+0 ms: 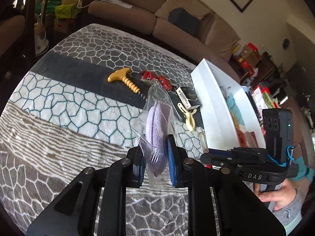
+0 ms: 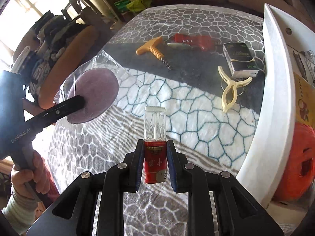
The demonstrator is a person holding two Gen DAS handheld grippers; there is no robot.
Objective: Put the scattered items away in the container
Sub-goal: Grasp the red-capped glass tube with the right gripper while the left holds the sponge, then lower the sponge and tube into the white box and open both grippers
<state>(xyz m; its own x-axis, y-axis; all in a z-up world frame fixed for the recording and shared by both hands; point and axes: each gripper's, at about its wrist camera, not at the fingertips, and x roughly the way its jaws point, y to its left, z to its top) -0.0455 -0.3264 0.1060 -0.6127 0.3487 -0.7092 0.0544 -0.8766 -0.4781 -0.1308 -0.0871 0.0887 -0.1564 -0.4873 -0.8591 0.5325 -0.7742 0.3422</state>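
The left gripper [image 1: 155, 157] pinches a purple pad [image 1: 156, 129] in a clear bag, held above the blanket [image 1: 59, 106]. The right gripper [image 2: 155, 165] pinches a red bottle [image 2: 155, 163] with a clear cap. From the right wrist view, a corkscrew [image 2: 152, 52], small box [image 2: 240, 59] and clip [image 2: 231, 90] lie at 12 to 1 o'clock, near the white container [image 2: 275, 98] at 3 o'clock.

White rectangular plastic container [image 2: 279, 90]: far end cut off by right frame edge; contents largely hidden behind near wall. Small dark box [image 2: 241, 59]: label print too small to read. Red-handled tool [image 1: 157, 79]: partly hidden behind clear bagged purple pad [image 1: 156, 122].
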